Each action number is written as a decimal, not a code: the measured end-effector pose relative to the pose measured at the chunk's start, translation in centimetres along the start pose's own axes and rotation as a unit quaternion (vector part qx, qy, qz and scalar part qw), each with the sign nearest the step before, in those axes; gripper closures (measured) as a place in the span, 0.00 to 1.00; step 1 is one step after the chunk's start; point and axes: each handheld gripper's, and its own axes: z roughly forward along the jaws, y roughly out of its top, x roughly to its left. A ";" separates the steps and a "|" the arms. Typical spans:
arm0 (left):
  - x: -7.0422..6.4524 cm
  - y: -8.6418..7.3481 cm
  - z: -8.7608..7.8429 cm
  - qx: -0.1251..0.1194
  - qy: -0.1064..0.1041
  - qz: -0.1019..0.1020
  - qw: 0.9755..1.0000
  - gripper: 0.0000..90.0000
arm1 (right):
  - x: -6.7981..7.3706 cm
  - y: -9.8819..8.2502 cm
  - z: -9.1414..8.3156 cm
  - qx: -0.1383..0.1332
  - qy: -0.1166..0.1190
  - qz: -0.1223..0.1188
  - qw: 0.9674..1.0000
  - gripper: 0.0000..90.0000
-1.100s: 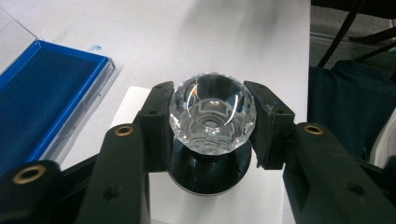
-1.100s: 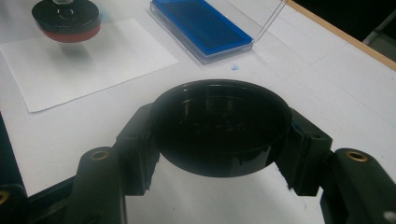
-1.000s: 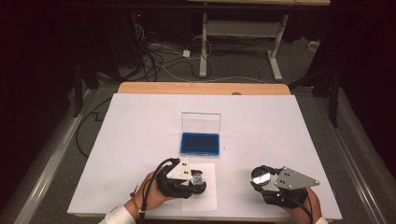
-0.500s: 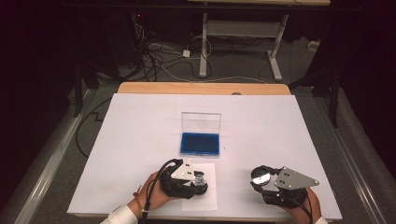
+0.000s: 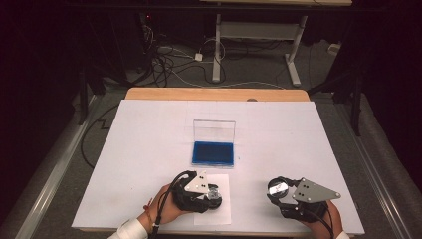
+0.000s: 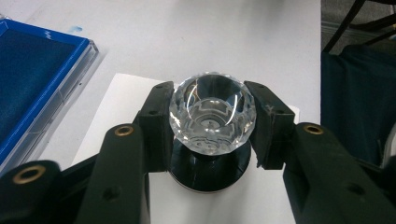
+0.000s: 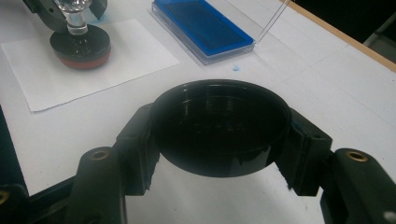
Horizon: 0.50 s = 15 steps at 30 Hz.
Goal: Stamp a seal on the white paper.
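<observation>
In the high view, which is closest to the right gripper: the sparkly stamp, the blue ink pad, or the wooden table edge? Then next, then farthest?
From the right gripper:
1. Crystal-handled stamp, to its left, held in the left gripper.
2. Blue ink pad, up and left, mid-table.
3. Wooden table edge, at the far side.

A round black cap [image 7: 219, 128] is clamped between the right gripper's [image 7: 219, 140] jaws above the white bench [image 7: 327, 84]. Beyond it, a crystal-topped stamp [image 7: 79, 42] is seen on paper [image 7: 126, 60] beside a blue pad [image 7: 201, 23].
</observation>
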 end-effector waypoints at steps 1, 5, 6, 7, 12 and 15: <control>0.0 0.0 0.0 0.002 0.000 0.001 1.000 0.60 | 0.0 0.0 0.0 0.000 0.000 0.000 1.000 0.43; 0.1 -0.2 0.2 0.005 -0.001 -0.002 1.000 0.60 | 0.0 0.0 0.0 0.000 0.000 0.000 1.000 0.43; 0.1 -0.2 0.2 0.007 -0.002 -0.001 1.000 0.60 | 0.0 0.0 0.0 -0.001 0.000 0.000 1.000 0.43; 0.1 -0.2 0.2 0.008 -0.003 -0.002 1.000 0.60 | 0.0 0.0 0.0 -0.001 0.000 0.000 1.000 0.43; 0.3 -0.4 0.2 0.005 -0.007 -0.007 1.000 0.60 | 0.0 0.0 -0.1 -0.001 0.001 -0.001 1.000 0.43; 0.4 -0.5 0.2 0.005 -0.012 -0.011 1.000 0.60 | 0.0 0.0 -0.1 -0.001 0.002 -0.002 1.000 0.43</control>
